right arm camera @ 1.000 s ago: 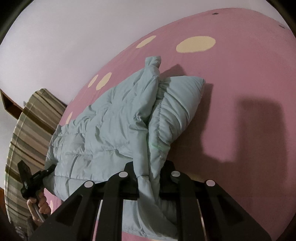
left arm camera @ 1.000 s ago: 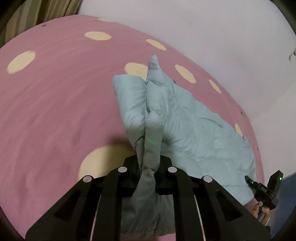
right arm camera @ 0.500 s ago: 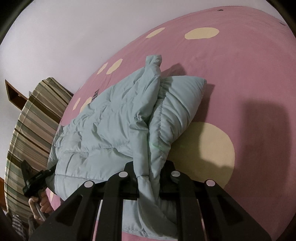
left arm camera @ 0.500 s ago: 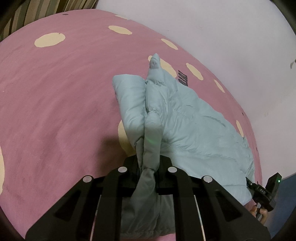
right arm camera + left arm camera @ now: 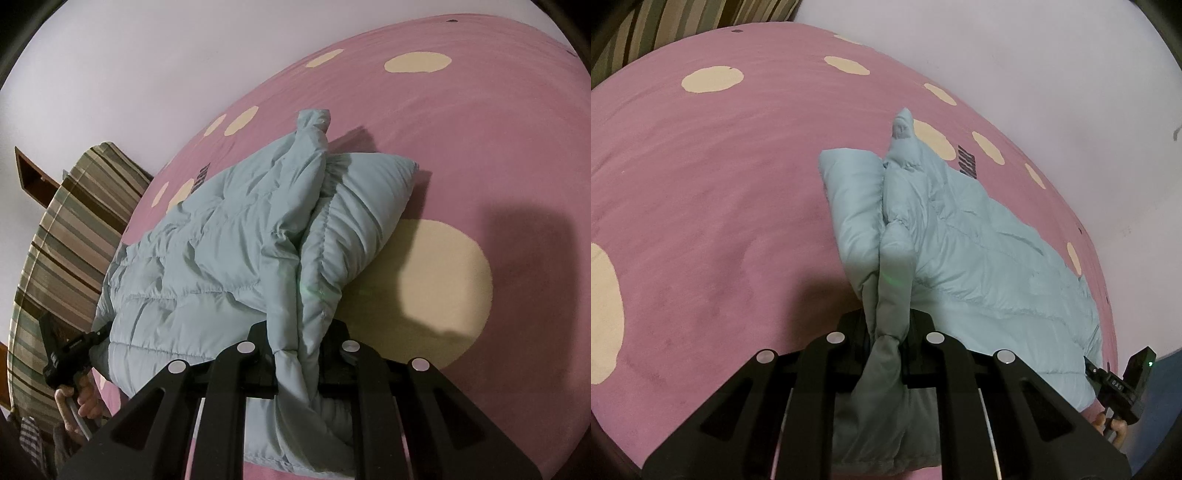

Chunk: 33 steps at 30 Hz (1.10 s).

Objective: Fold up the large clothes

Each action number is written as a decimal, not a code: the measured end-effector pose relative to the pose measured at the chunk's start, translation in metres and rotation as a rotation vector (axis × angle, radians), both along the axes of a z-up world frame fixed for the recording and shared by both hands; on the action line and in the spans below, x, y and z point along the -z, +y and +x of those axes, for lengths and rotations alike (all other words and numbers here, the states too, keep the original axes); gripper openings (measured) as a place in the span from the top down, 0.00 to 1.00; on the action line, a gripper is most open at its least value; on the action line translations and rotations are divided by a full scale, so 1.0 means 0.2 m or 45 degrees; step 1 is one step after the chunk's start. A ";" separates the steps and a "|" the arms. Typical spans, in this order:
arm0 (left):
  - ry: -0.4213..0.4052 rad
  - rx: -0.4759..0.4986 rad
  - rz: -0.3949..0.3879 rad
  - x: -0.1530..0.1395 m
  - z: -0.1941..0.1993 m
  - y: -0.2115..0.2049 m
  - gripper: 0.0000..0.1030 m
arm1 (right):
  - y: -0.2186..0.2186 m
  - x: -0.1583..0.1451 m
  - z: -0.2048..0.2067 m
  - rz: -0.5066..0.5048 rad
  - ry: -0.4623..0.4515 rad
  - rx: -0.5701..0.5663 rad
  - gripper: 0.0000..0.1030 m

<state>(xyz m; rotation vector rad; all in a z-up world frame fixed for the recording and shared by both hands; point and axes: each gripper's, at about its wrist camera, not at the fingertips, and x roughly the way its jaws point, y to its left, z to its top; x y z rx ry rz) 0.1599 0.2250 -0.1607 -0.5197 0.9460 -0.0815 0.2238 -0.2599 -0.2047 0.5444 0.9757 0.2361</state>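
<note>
Spreading across nearly both views is a pink bed cover dotted with cream ovals, one large oval lying just beside the garment in the right wrist view. Wide bare cover lies to the left of the garment in the left wrist view and to its right in the right wrist view. A pale wall runs along the cover's far edge, and striped fabric borders it at the side.

On the cover rests a pale blue quilted jacket, bunched in puffy folds, with one padded part jutting toward the open side and a narrow tip standing up at the far end. Its near edge is lifted off the cover between the two tools.

Dark lettering is printed on the cover just past the jacket, partly hidden and too small to read. Small white characters on the right tool's body cannot be made out either.

The left tongs are clamped on a gathered fold of the jacket's edge. The right tongs are likewise pinched shut on a fold of the same edge. A hand grips the left tool's handle near the cover's edge.
</note>
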 end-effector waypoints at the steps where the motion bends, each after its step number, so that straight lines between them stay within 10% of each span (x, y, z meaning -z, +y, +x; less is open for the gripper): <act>1: 0.001 0.001 -0.001 0.00 -0.01 0.01 0.89 | -0.01 0.00 0.00 0.001 0.000 -0.003 0.87; 14: 0.016 -0.004 -0.013 0.03 0.00 0.02 0.85 | -0.05 0.01 0.03 0.015 0.014 0.001 0.81; 22: 0.056 0.006 -0.030 0.06 0.00 0.06 0.58 | -0.04 -0.03 -0.01 -0.089 0.024 0.056 0.55; 33: 0.043 0.032 -0.032 0.04 -0.01 0.08 0.45 | -0.12 -0.24 -0.13 -0.289 -0.053 0.225 0.49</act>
